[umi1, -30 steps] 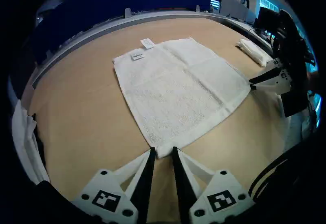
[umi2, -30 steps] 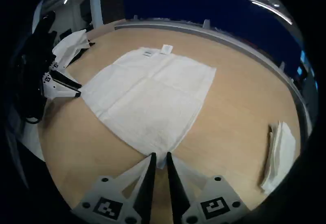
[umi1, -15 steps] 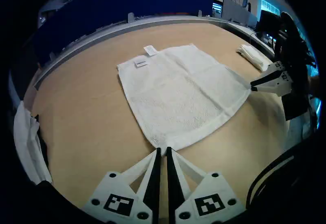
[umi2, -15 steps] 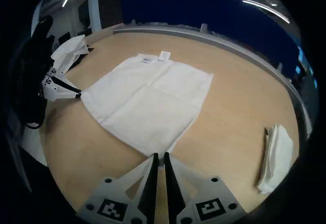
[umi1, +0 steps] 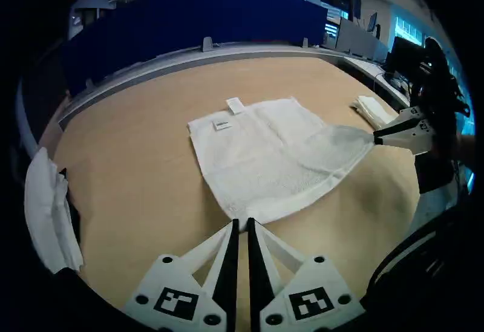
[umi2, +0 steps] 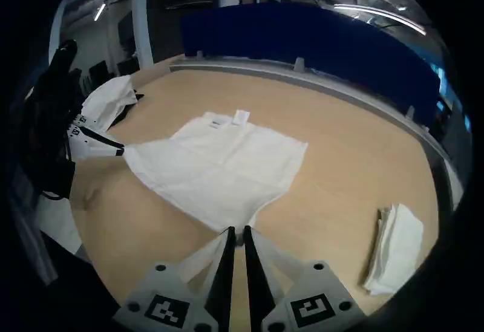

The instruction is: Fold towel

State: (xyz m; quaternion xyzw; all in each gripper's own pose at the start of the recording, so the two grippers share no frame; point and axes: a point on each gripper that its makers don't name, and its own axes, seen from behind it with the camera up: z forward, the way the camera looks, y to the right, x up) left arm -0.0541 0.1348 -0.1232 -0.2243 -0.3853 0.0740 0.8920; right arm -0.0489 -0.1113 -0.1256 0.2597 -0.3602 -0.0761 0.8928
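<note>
We held the towel (umi1: 266, 156) by two corners, the left gripper (umi1: 242, 223) and right gripper (umi2: 238, 230) jaws each pinching one just above the counter (umi1: 133, 150). Beyond the jaws it lay spread, no fold yet made.

**Q:** Identify the supporting surface.

**A:** A table (umi1: 121, 150) with a light wood top. A curved grey rim runs along its far edge.

**Q:** List the items resting directly on it.

**A:** Three items.
1. A white towel (umi1: 266, 150), spread open near the centre of the top. Its far part lies flat and its two near corners are raised off the surface. Two small tags (umi1: 235, 105) sit at its far edge.
2. A folded white stack (umi2: 393, 247) near one side edge, well apart from the towel.
3. A loose white cloth (umi1: 48, 211) at the opposite side edge, beside a dark object. It cannot be determined whether this cloth rests fully on the top.
</note>
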